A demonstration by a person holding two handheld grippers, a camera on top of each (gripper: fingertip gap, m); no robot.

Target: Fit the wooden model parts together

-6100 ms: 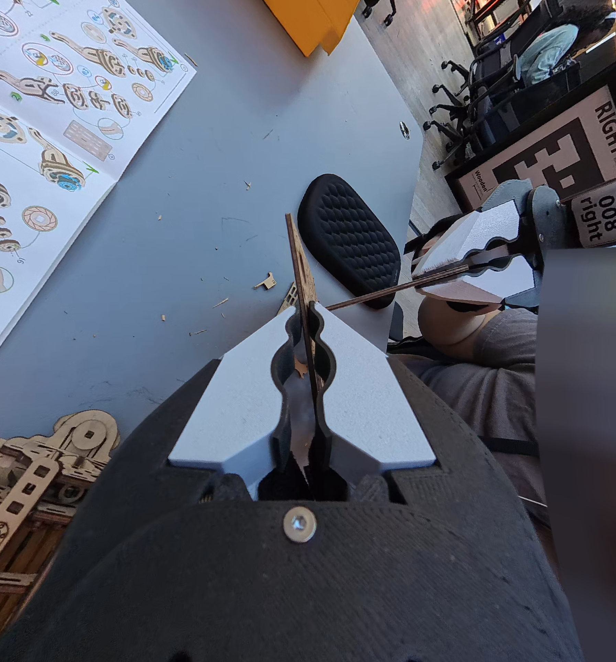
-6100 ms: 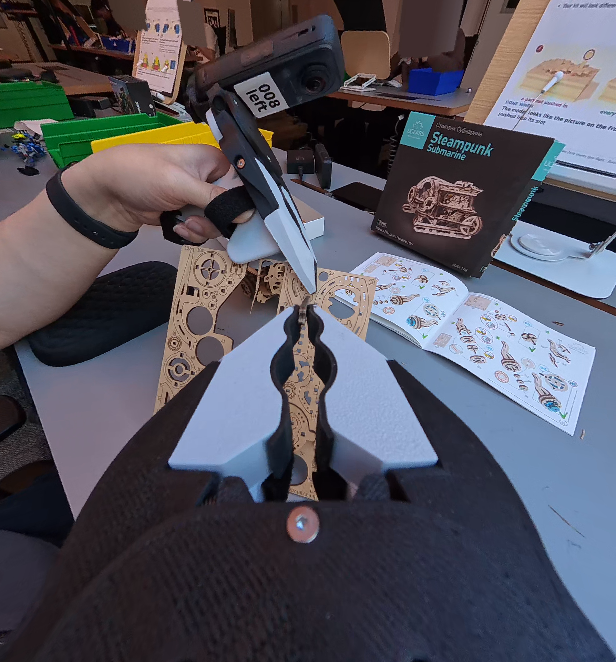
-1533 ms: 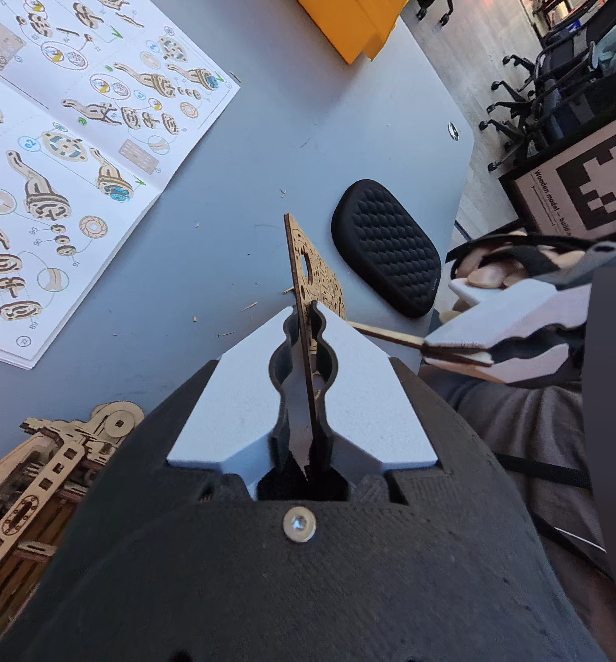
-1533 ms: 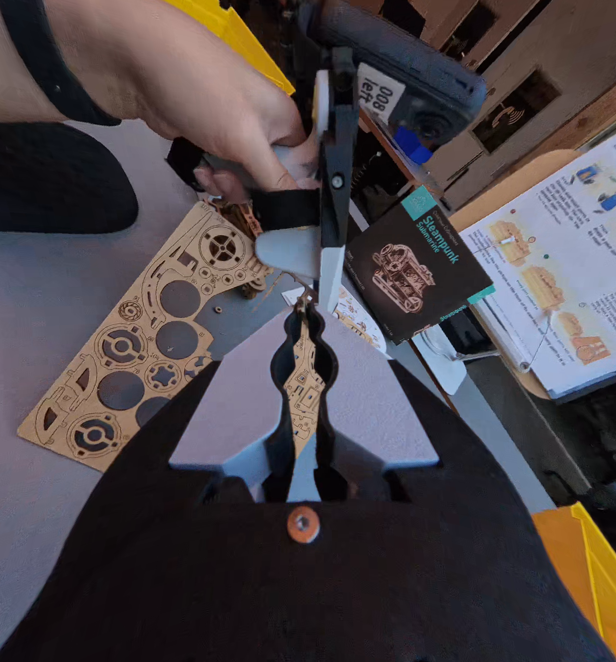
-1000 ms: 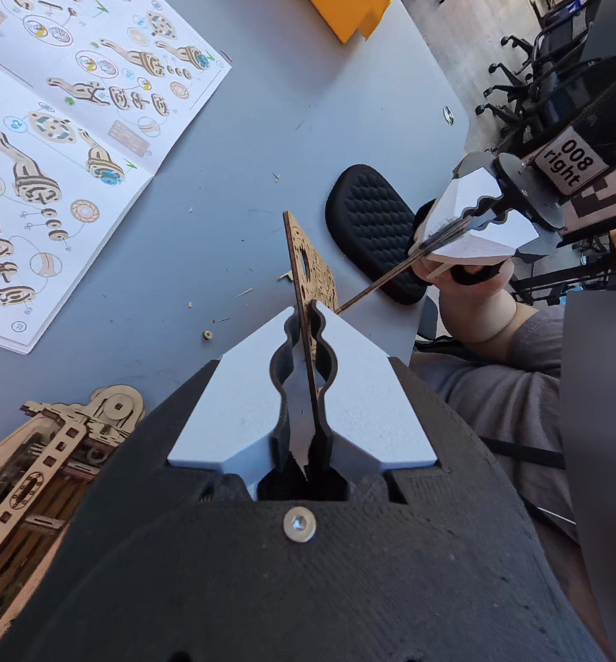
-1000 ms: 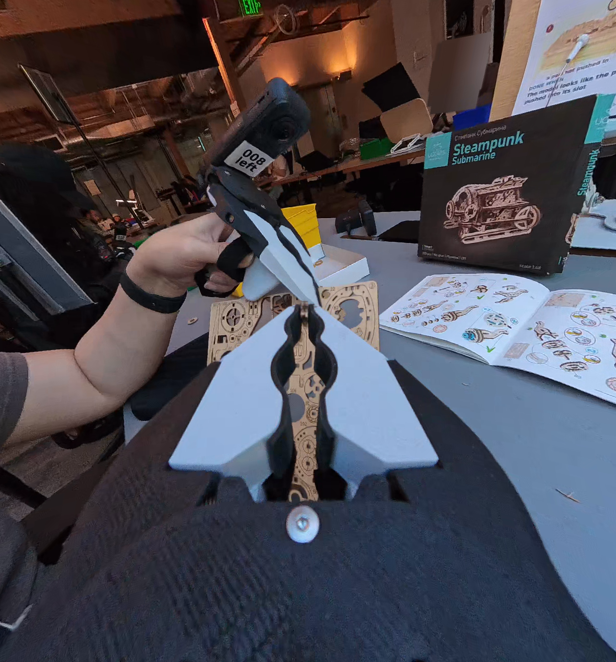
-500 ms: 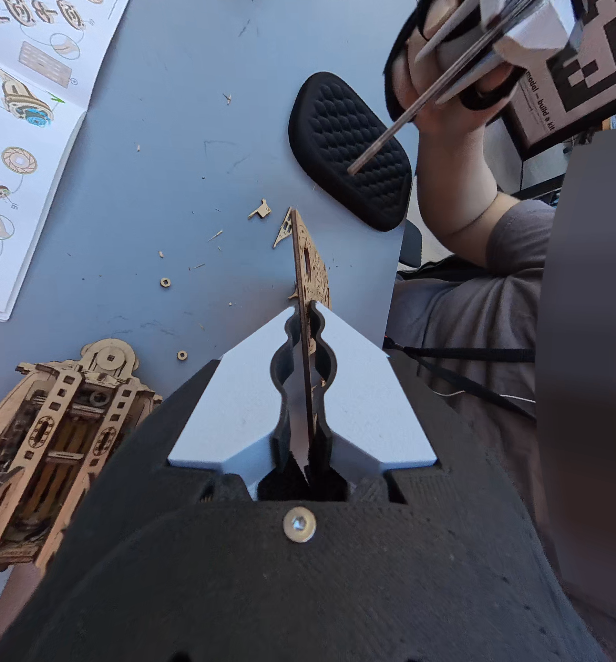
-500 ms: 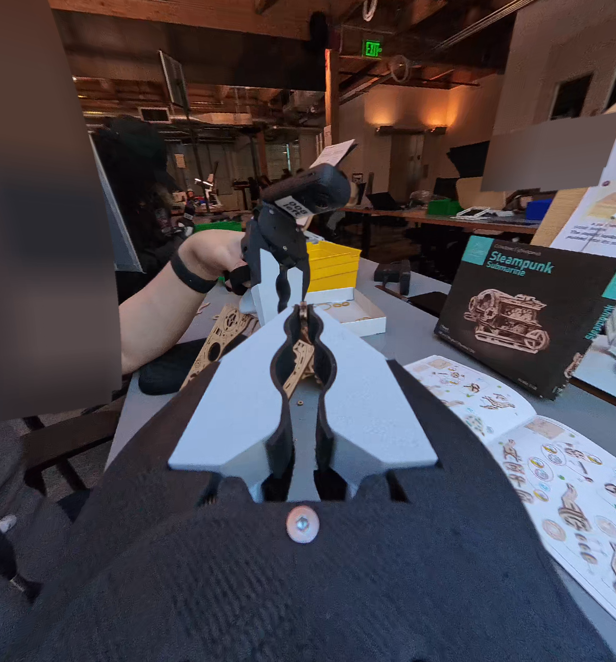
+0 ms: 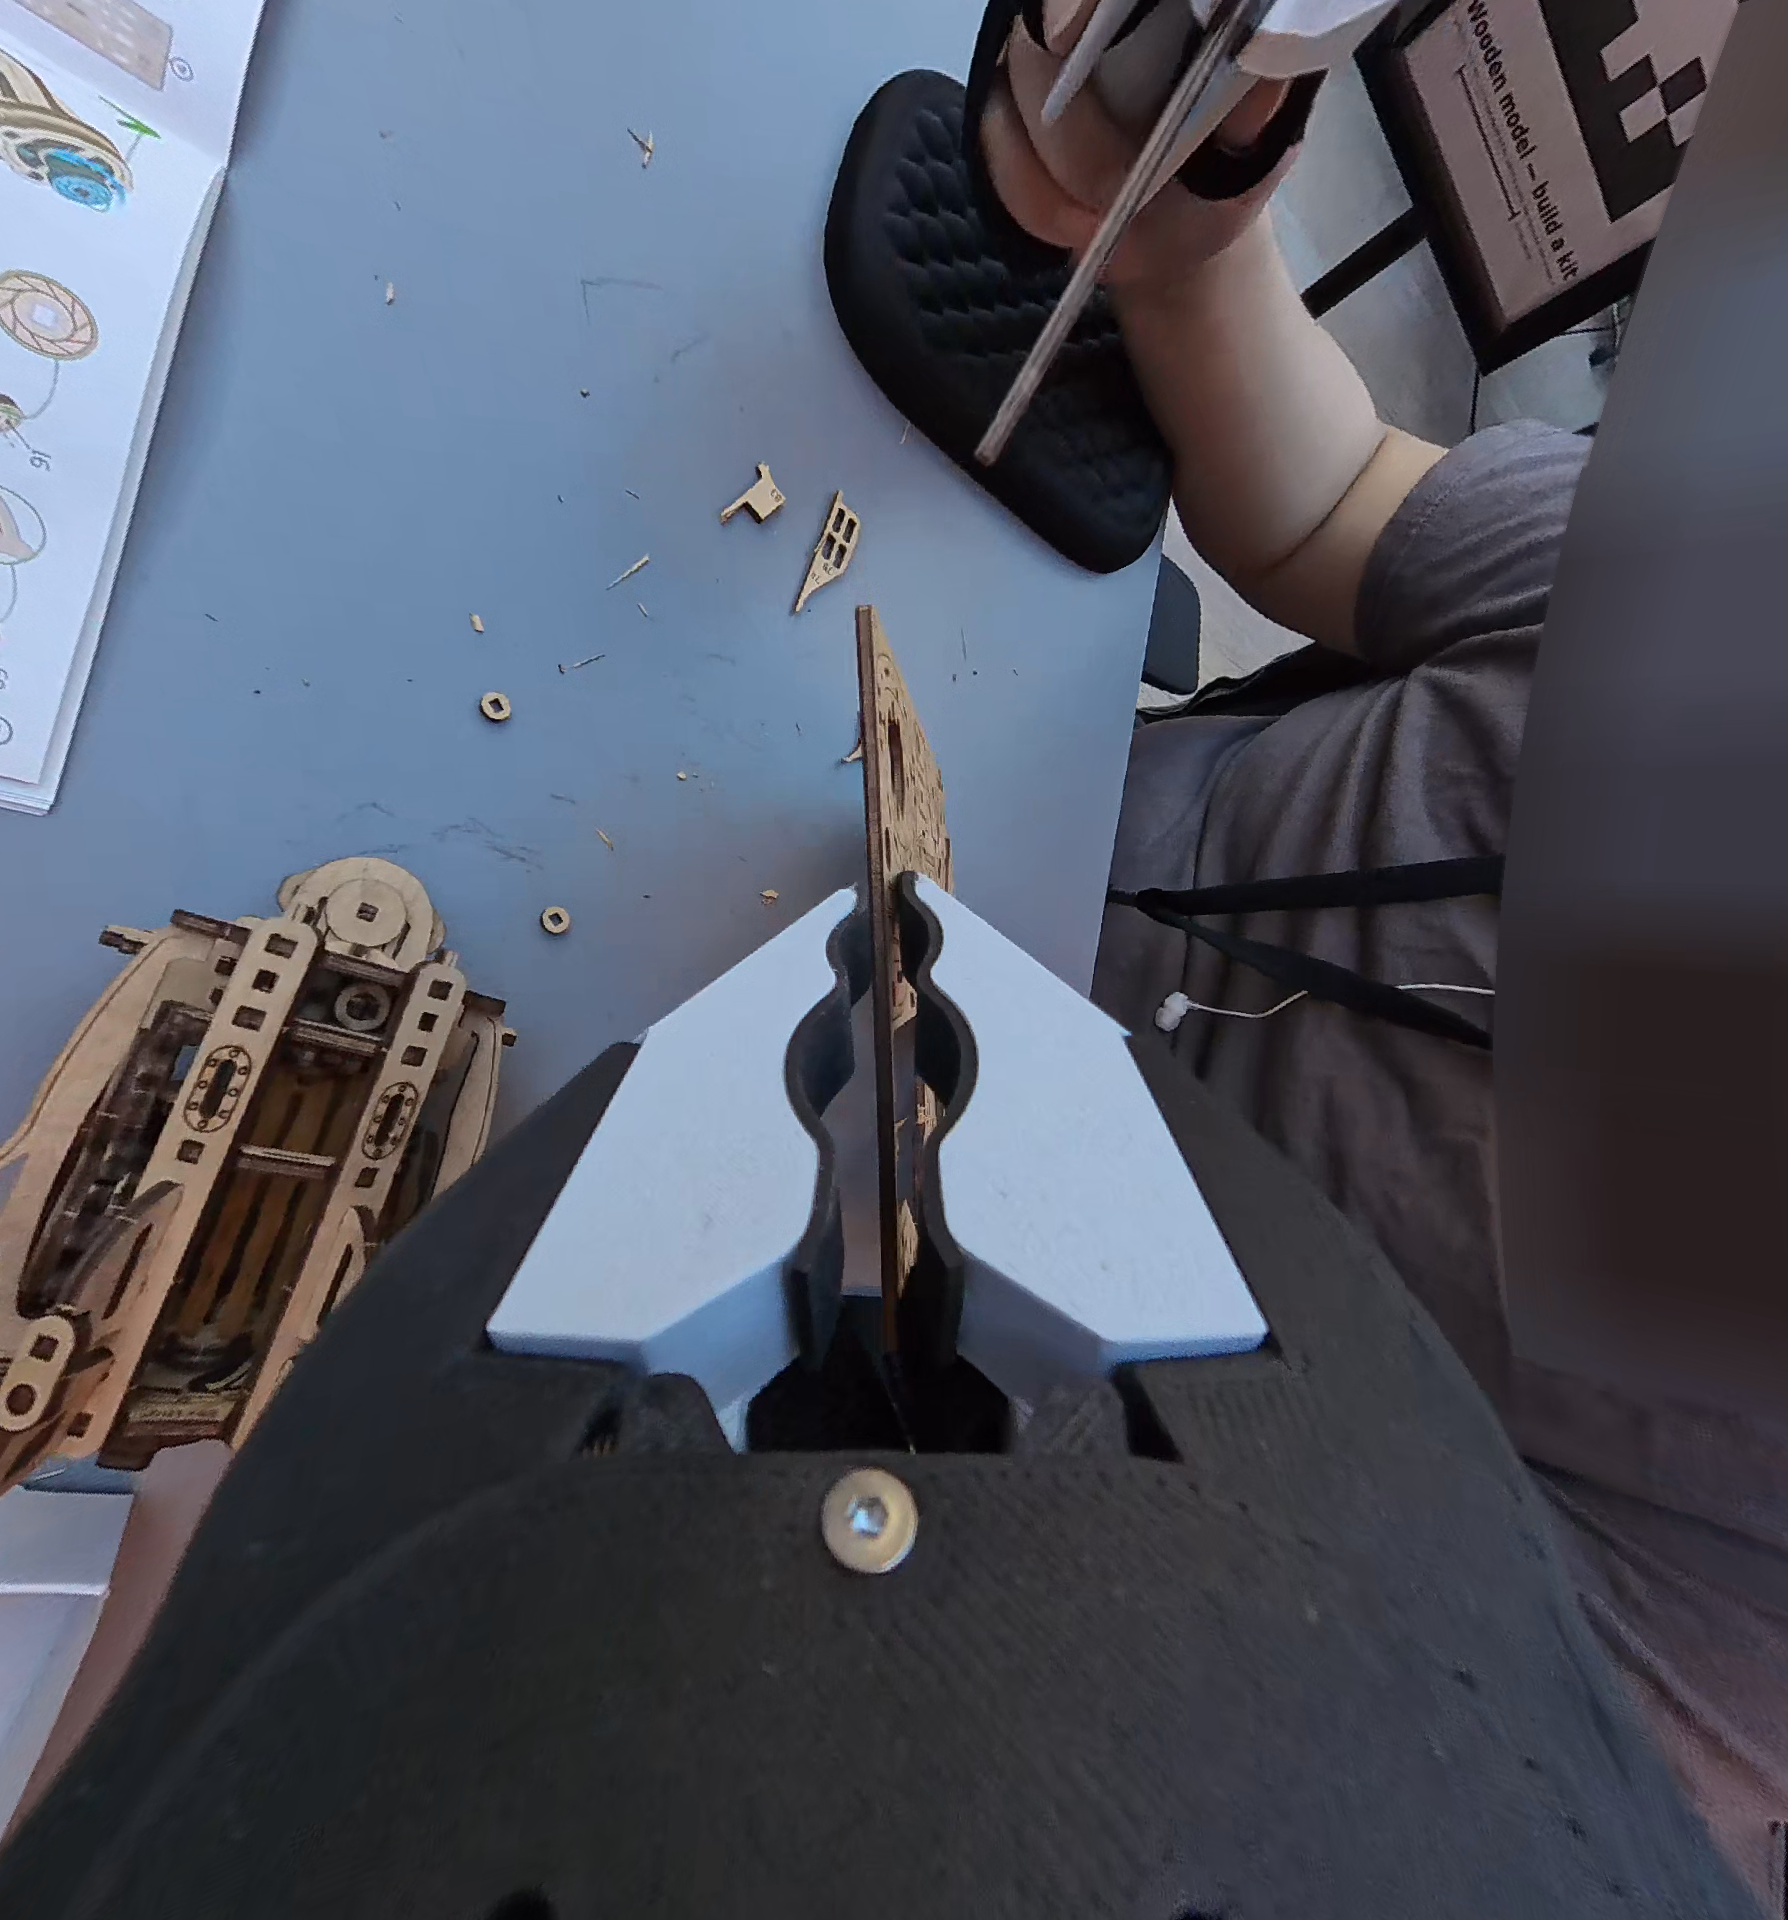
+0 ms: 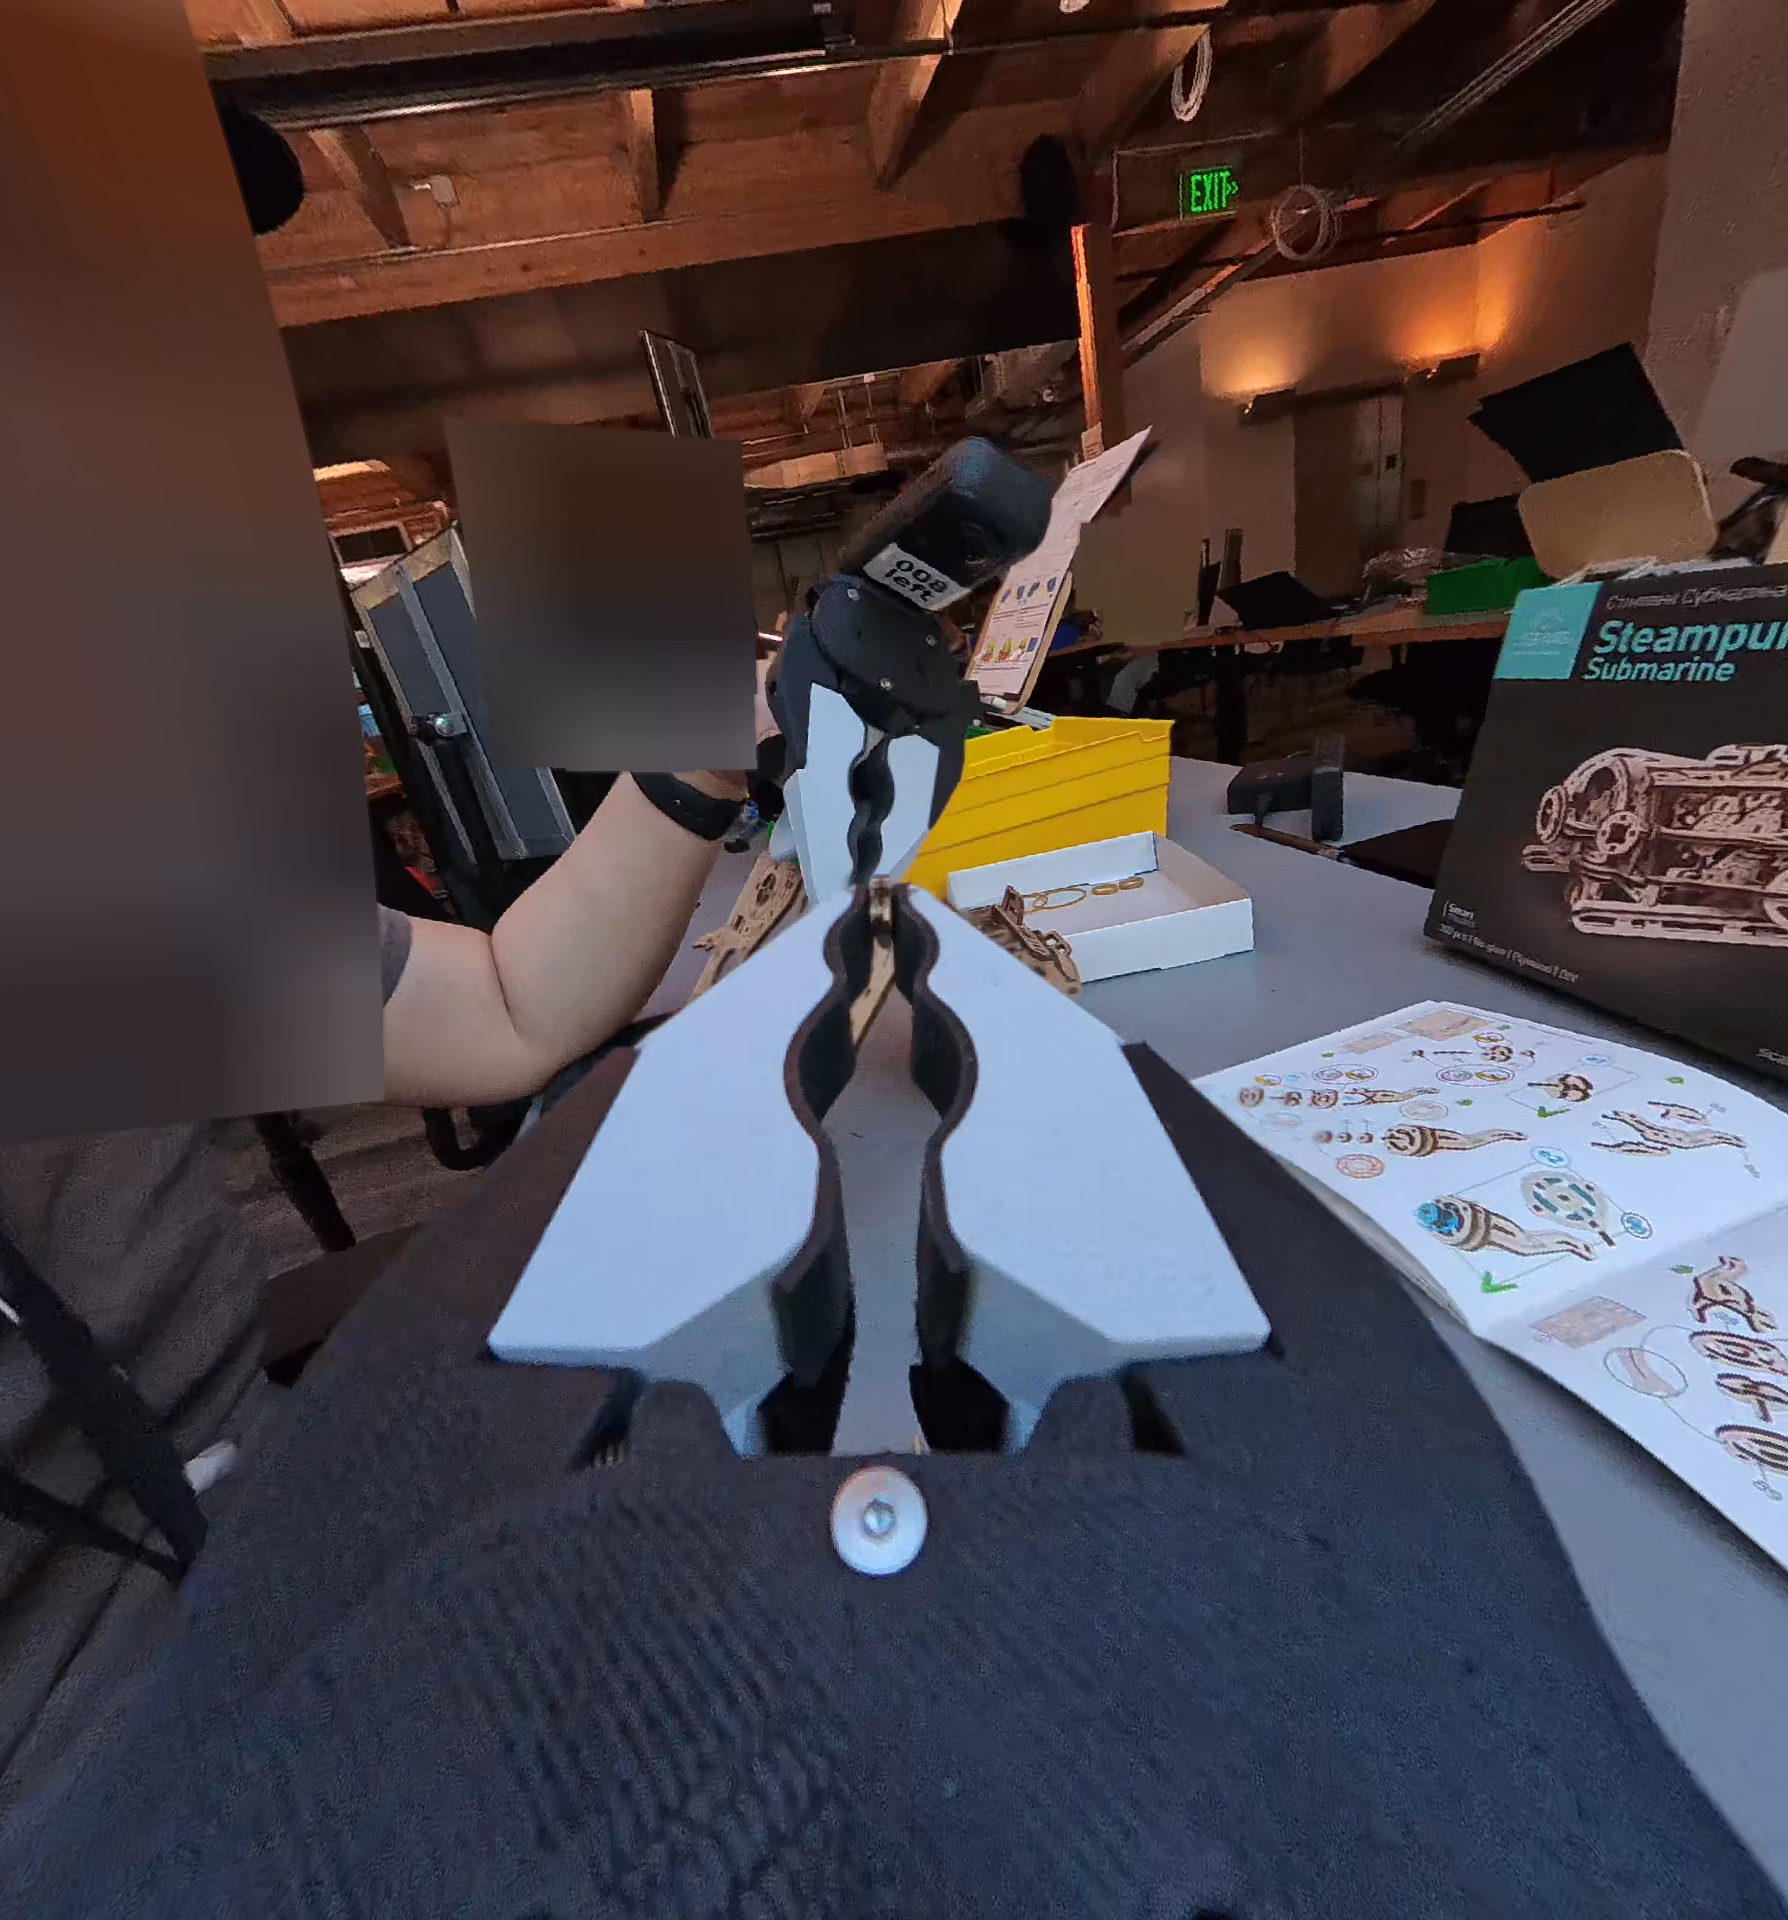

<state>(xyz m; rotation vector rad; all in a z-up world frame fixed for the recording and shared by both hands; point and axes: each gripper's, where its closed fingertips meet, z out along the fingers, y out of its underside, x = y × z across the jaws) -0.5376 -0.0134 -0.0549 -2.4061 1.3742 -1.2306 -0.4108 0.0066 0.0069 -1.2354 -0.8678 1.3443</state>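
The grey bench (image 9: 474, 436) fills the left wrist view; only this view shows the half-built wooden model (image 9: 194, 1143) lying at eight o'clock, its long axis running from seven toward one o'clock. The open instruction booklet (image 9: 28, 343) sits at ten o'clock there, and at four o'clock in the right wrist view. Only the right wrist view shows the dark kit box (image 10: 1659, 810) standing upright at three o'clock, the yellow bin (image 10: 1056, 800) and the white tray (image 10: 1098, 904) near twelve o'clock.

A black padded rest (image 9: 973, 343) lies at one o'clock at the bench edge. The left tool (image 9: 879, 894) is clamped on a wooden sheet (image 9: 895, 758) seen edge-on, its long axis pointing to twelve o'clock, above the bench near the edge. The right tool (image 10: 879, 899) pinches a second wooden sheet (image 10: 874, 982) at its tips; the left wrist view shows that sheet as a thin edge slanting from one toward seven o'clock, over the rest, apart from the first. Small wooden offcuts (image 9: 828, 540) and tiny wooden rings (image 9: 495, 707) are scattered on the bench.
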